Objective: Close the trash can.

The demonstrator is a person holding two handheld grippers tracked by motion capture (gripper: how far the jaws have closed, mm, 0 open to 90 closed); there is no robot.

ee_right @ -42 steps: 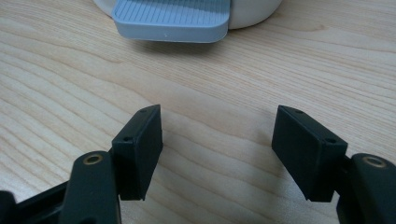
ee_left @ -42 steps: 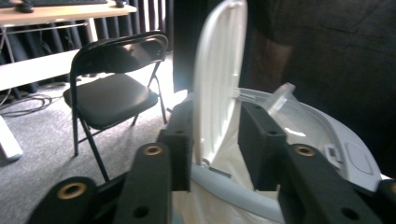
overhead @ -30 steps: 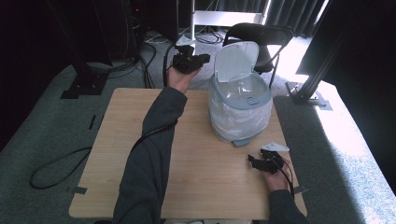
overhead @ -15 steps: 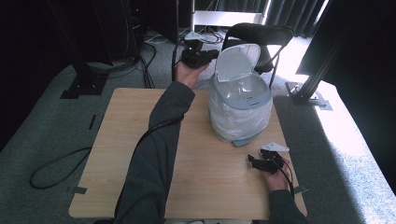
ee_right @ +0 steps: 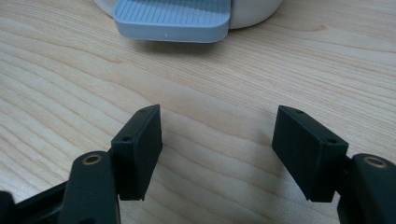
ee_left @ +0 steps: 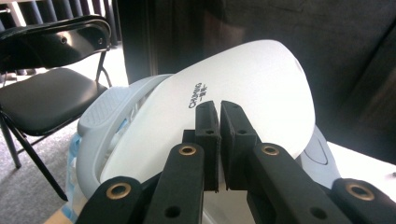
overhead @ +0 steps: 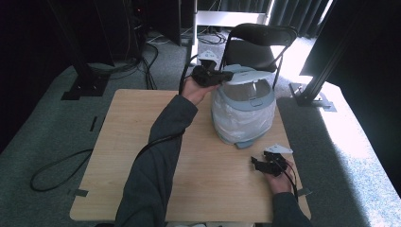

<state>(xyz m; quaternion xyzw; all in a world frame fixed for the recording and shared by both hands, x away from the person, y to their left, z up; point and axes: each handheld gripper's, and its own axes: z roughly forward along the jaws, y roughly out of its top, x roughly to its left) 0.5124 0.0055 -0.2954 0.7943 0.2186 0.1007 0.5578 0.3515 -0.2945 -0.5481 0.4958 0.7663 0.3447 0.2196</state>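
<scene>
A pale grey pedal bin (overhead: 243,111) lined with a white bag stands at the table's far right. Its white lid (overhead: 250,75) hangs half lowered over the opening. My left gripper (overhead: 226,75) is at the lid's left edge, held up by a hand in a dark sleeve. In the left gripper view the jaws are together with only a thin slit, and the left gripper (ee_left: 219,109) lies against the lid's (ee_left: 252,79) top face. My right gripper (overhead: 255,164) rests low near the front right, open. It (ee_right: 217,144) faces the bin's grey pedal (ee_right: 173,18).
The wooden table (overhead: 142,123) has bare room left and front of the bin. A black folding chair (overhead: 260,38) stands just behind the bin. Cables lie on the grey floor (overhead: 56,165) at left, and dark stands rise at the back.
The left gripper has moved right and toward the bin, and the lid has swung down from upright to half lowered. The right gripper has stayed put.
</scene>
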